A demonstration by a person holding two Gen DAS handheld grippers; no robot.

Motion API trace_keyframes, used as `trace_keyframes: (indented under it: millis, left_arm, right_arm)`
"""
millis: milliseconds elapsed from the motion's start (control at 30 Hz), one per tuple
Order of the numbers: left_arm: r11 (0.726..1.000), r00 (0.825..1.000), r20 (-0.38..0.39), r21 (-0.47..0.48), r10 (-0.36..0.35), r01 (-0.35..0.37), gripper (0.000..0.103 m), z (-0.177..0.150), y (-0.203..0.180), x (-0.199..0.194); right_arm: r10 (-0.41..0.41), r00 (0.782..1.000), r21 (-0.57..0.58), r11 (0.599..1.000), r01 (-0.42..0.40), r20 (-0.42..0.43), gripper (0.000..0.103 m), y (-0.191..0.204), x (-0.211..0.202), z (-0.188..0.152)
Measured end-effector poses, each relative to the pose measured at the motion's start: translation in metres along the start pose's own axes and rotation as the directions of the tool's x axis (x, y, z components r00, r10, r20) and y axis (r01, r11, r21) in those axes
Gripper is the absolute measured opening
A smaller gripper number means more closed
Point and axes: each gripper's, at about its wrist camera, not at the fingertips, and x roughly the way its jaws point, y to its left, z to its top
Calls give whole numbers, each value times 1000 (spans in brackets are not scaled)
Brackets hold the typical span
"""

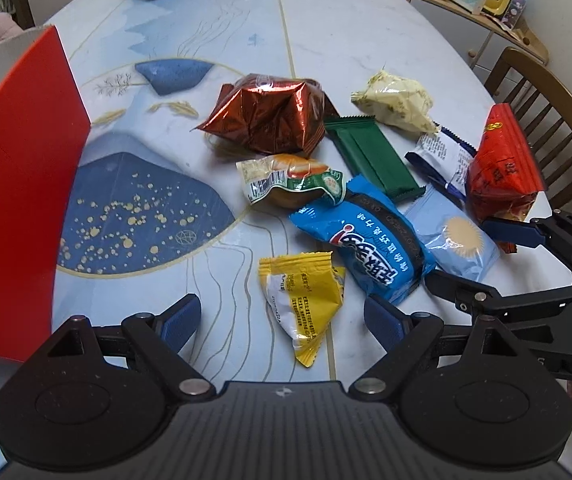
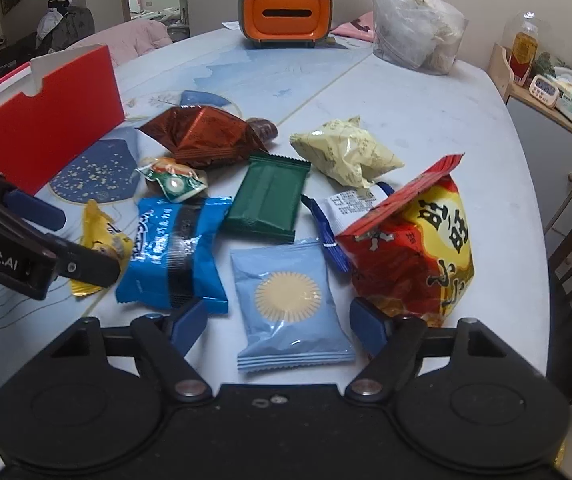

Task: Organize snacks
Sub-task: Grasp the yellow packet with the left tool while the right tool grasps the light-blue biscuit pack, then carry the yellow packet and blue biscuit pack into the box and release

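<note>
Several snack packets lie on the table. My left gripper (image 1: 282, 320) is open around a yellow packet (image 1: 304, 300). My right gripper (image 2: 280, 322) is open around the near end of a light blue packet (image 2: 286, 300), with a red-and-yellow bag (image 2: 414, 252) by its right finger. Nearby lie a blue packet (image 2: 174, 252), a green bar (image 2: 268, 196), a brown foil bag (image 2: 202, 136), a pale yellow bag (image 2: 346, 152), a white-and-blue packet (image 2: 346, 204) and a small green-and-orange packet (image 2: 174, 180). A red box (image 1: 10, 208) stands at the left.
An orange tissue holder (image 2: 286, 12) and a clear plastic bag (image 2: 414, 28) stand at the table's far side. A wooden chair (image 1: 546, 120) sits at the right edge. A cluttered shelf (image 2: 558, 92) is beyond it.
</note>
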Motion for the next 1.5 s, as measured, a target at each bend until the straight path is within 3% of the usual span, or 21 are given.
trace_keyframes:
  millis: [167, 333, 400, 533, 667, 1067, 1500]
  left_arm:
    - [1000, 1000, 2, -12, -15, 15, 85, 1, -1, 4]
    - [1000, 1000, 10, 9, -20, 20, 80, 2, -8, 4]
    - [999, 1000, 16, 32, -13, 12, 68, 1, -11, 4]
    - [999, 1000, 19, 51, -13, 12, 58, 0, -16, 2]
    - [999, 1000, 23, 44, -5, 4, 43, 1, -14, 2]
    - [1000, 1000, 18, 4, -16, 16, 39, -7, 2, -10]
    - [998, 996, 71, -2, -56, 57, 39, -22, 35, -67]
  right_arm:
    - [0, 1000, 12, 1000, 0, 9, 72, -1, 3, -1]
    - [-10, 1000, 5, 1000, 10, 22, 60, 2, 1, -2]
    - [-18, 1000, 7, 1000, 18, 25, 56, 3, 1, -2]
    - [-35, 999, 21, 999, 35, 27, 48, 4, 0, -2]
    - [-64, 998, 34, 997, 63, 23, 46, 6, -1, -2]
    - [-135, 991, 131, 983, 132, 12, 46, 19, -22, -12]
    - [-124, 990, 196, 975, 108, 68, 46, 62, -76, -5]
